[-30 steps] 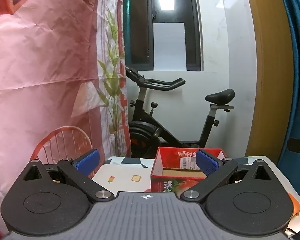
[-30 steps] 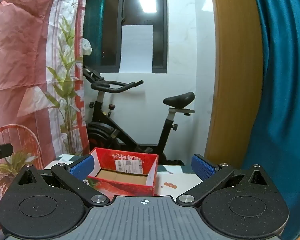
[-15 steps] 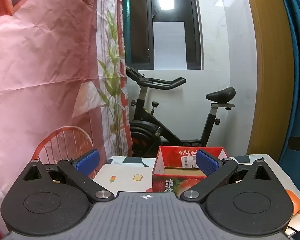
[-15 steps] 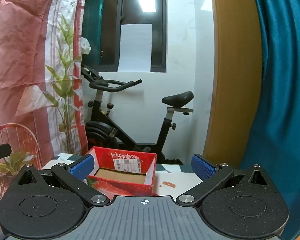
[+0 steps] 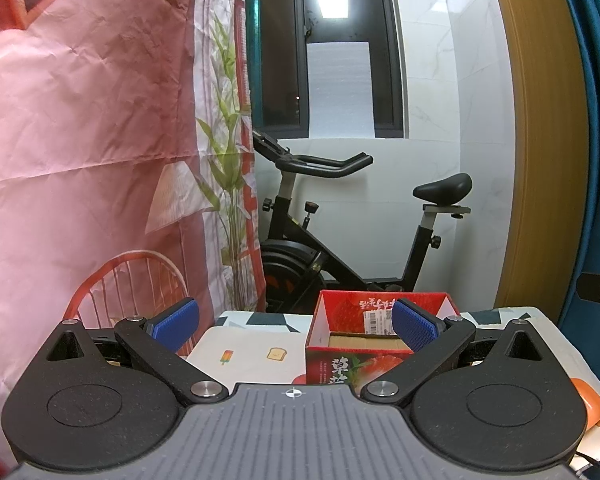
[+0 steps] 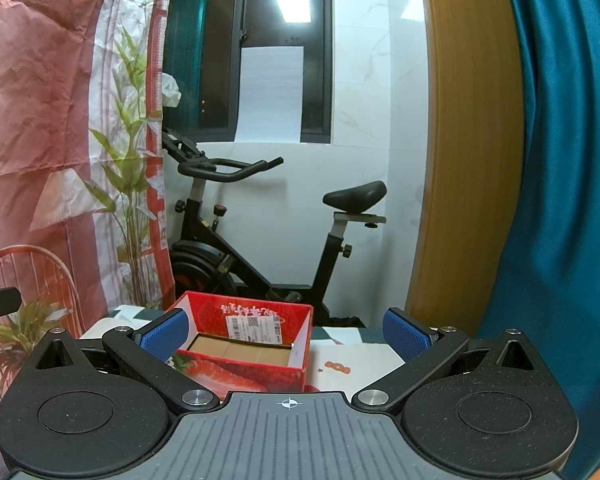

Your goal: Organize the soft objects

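A red strawberry-print cardboard box (image 5: 356, 364) stands open-topped on the table, its brown floor bare; the right wrist view shows the same box (image 6: 244, 368). My left gripper (image 5: 296, 326) is open, held above the near side of the table with nothing between its blue pads. My right gripper (image 6: 286, 330) is open too, with the box beyond its left finger. An orange soft object (image 5: 590, 402) lies at the table's right edge, partly hidden by my left gripper's body.
The table (image 5: 252, 352) wears a white cloth with small food prints. Behind it stands a black exercise bike (image 5: 340, 240). A pink printed curtain (image 5: 80, 140) hangs on the left, a teal curtain (image 6: 560, 160) on the right.
Both grippers have risen or tilted slightly, so the box sits a little lower in each view. The jaws stay as wide as before.
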`<state>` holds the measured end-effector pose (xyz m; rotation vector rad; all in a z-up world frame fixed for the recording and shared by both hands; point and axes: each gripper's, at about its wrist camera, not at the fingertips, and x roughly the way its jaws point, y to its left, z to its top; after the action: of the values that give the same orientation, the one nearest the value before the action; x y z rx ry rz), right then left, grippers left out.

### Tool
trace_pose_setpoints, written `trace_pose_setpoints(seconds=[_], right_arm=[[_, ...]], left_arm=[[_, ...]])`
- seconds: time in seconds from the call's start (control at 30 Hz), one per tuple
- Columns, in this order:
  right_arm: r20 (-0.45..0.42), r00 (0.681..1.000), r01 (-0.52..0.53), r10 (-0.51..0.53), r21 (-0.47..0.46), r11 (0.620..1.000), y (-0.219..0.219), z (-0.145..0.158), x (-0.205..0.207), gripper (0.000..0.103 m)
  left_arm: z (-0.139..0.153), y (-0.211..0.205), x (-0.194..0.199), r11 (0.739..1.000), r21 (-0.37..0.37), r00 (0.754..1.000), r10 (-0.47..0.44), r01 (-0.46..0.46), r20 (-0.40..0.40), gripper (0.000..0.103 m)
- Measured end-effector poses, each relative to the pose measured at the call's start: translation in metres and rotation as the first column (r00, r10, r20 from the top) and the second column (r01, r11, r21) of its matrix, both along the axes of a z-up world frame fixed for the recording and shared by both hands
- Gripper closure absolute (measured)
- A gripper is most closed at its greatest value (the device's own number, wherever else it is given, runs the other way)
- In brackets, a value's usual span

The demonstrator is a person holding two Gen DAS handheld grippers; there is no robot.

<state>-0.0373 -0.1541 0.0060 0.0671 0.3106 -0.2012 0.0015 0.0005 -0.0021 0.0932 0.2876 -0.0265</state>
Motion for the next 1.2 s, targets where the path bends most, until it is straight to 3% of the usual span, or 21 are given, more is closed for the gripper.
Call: trace_pose_setpoints(seconds=[1.2], right_arm=[[-0.007, 1.0, 0.006, -0.006, 0.003, 1.0, -0.0017, -0.004, 0.0013, 0.0]], left_arm=[[-0.005, 0.0001, -0.0011, 1.0, -0.003, 1.0, -0.002, 0.002, -0.009, 0.0]])
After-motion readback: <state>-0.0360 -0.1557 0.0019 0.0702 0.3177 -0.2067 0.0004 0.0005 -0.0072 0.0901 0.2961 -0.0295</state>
